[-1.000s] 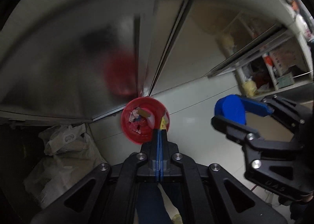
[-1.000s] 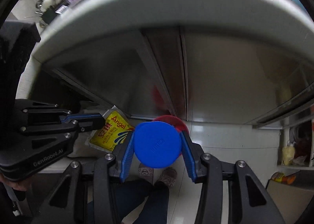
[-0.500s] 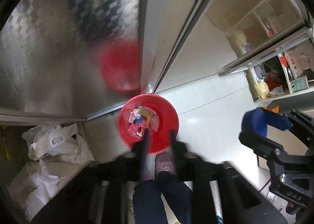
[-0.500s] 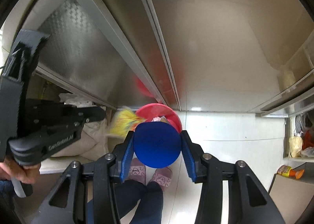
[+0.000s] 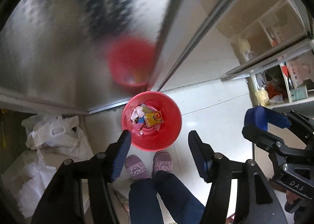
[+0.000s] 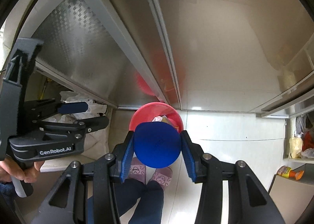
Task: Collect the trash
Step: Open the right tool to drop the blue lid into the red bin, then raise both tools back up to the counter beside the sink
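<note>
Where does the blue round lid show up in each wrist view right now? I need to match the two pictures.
Left wrist view: the blue lid sits at the right edge, seen edge-on, clamped in the right gripper.
Right wrist view: the blue lid is low in the centre, face-on between the gripper's blue pads, covering part of the bin.
Shared landmark: the red bin on the white floor, just above the purple slippers.

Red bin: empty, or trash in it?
Not empty. The red bin holds a yellow packet, crumpled white paper and other scraps at its bottom.
</note>
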`<state>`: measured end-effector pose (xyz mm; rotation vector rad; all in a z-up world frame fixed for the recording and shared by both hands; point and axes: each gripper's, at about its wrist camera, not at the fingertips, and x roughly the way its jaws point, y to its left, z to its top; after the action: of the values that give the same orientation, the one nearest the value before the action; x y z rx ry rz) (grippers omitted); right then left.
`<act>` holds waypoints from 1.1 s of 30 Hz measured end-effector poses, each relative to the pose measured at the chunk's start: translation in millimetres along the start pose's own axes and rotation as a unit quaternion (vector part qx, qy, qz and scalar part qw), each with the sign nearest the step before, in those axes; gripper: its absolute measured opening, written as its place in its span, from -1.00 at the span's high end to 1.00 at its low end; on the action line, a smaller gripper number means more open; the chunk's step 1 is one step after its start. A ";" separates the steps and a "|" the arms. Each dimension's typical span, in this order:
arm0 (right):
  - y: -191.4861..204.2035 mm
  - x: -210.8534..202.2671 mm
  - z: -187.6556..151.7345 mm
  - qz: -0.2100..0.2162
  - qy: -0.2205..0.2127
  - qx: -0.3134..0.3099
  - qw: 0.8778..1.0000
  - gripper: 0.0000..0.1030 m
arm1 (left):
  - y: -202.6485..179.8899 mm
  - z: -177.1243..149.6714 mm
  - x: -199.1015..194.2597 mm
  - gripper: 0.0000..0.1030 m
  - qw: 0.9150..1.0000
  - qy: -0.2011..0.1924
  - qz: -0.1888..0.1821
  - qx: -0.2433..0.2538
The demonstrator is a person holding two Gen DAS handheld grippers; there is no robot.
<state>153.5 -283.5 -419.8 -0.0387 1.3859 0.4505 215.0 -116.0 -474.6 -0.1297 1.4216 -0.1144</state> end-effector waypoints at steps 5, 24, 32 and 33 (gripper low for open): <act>10.6 14.9 2.7 0.006 0.011 -0.020 1.000 0.16 | 21.0 -7.5 0.2 -0.25 1.000 -0.011 0.015 -0.018; 43.3 96.3 11.2 0.010 0.080 -0.096 0.992 0.10 | 78.5 -32.7 8.1 -1.00 0.997 -0.015 0.054 -0.058; 49.9 87.0 13.1 0.011 0.077 -0.108 0.991 -0.83 | 80.6 -40.2 -2.5 -1.00 0.997 -0.022 0.044 -0.051; 50.4 84.3 12.9 0.006 0.076 -0.111 0.991 -0.88 | 79.9 -40.0 -5.8 -1.00 0.998 -0.023 0.042 -0.050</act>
<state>158.5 -209.6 -485.7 -0.2496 1.4799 0.6207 174.6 -37.1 -487.3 -0.1548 1.3849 0.0288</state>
